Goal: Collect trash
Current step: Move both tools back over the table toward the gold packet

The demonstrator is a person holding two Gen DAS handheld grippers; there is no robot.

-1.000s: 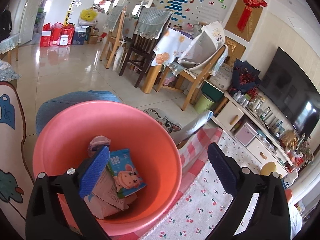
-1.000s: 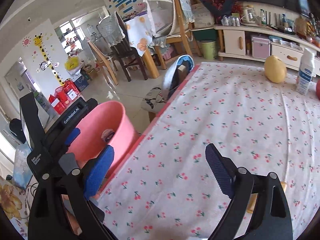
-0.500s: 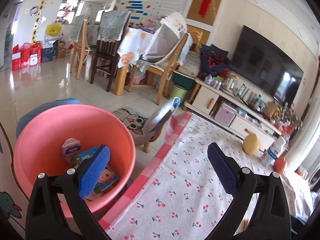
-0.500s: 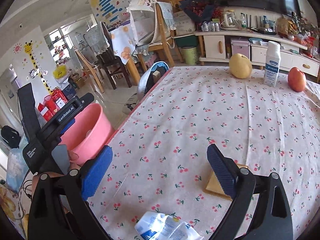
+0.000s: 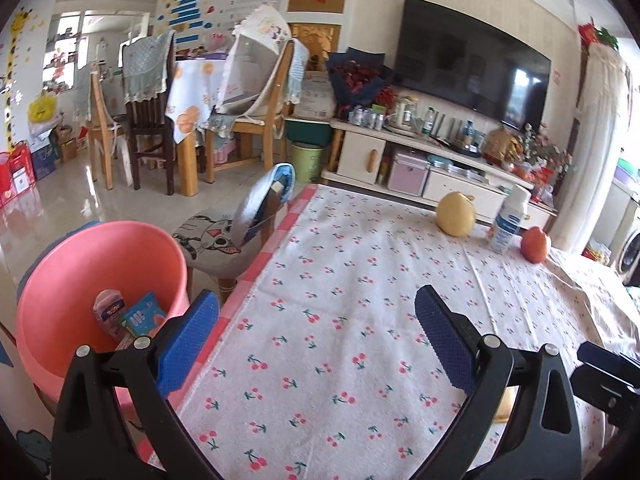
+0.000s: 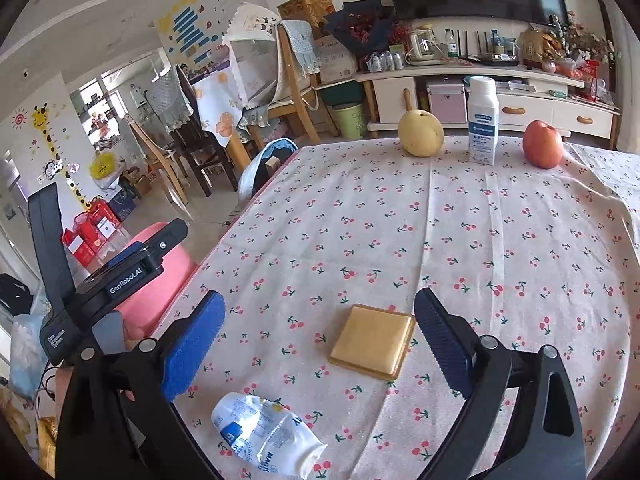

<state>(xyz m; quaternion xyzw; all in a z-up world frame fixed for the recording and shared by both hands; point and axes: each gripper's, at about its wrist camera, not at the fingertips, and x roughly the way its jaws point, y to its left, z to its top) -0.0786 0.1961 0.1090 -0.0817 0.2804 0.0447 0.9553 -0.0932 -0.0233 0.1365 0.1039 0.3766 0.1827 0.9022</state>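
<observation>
both sets of tongs are spread wide and holding nothing. the left tongs (image 5: 316, 336) hang over the near left edge of the surface (image 5: 360, 280), blue textured pads apart, with only cherry-print cloth between them. the right tongs (image 6: 320, 336) are just as wide open, and a flat square yellowish pad (image 6: 372, 340) lies on the cloth between their fingertips, closer to the right pad, can't tell if it touches. nearer the camera and a bit left sits the trash, a crumpled white and blue plastic wrapper (image 6: 264, 436), lying flat on the cloth just below the left pad. there's loads of open room in the middle of the surface, the cloth is bare apart from a few creases. at the far edge a yellow pear (image 6: 420, 134), an upright white bottle (image 6: 483, 120) and a red apple (image 6: 542, 144) stand in a row, well apart from the tongs. off the left edge, lower down, is the round pink plastic bucket (image 5: 72, 264), smooth walled, with a couple of small packets (image 5: 132, 316) already in the bottom. it's right beside the red checked border of the cloth. behind it a little chair with a cat cushion (image 5: 212, 240) is tucked against the surface edge.
</observation>
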